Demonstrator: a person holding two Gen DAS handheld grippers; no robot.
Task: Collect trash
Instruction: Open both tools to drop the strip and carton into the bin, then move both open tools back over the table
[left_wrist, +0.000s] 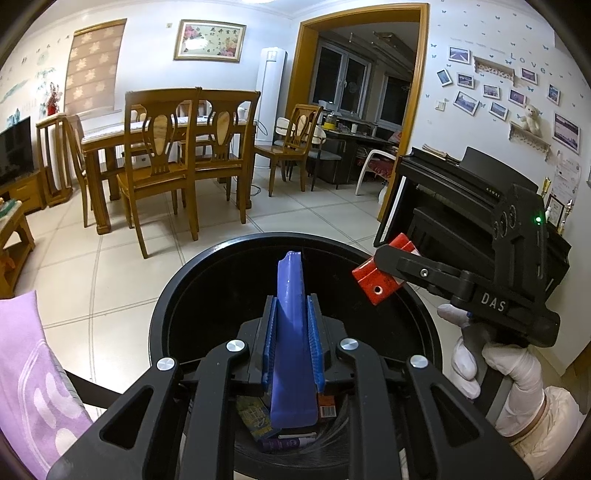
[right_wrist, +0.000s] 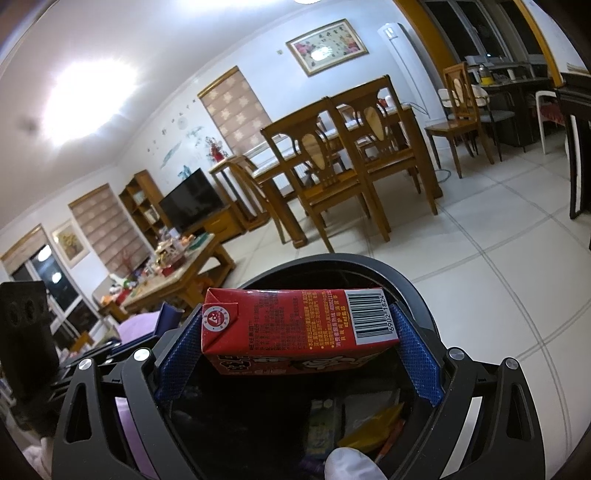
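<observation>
A: Stock, nearest first?

B: Left tongs (left_wrist: 291, 332): clamped on a flat blue wrapper (left_wrist: 291, 317), held over the bin (left_wrist: 166, 295). Right tongs (right_wrist: 299, 332): clamped on a red carton (right_wrist: 295, 325), also over the bin mouth.

A: Inside the bin?

B: Several pieces already down there: a printed packet (left_wrist: 255, 415), a yellow wrapper (right_wrist: 373, 428), some I can't identify. I'd put us well along; two items in hand, neither dropped.

A: Anything left further out?

B: The cluttered low bench (right_wrist: 177, 266) by the television; whether any of that is trash, I can't tell.
</observation>
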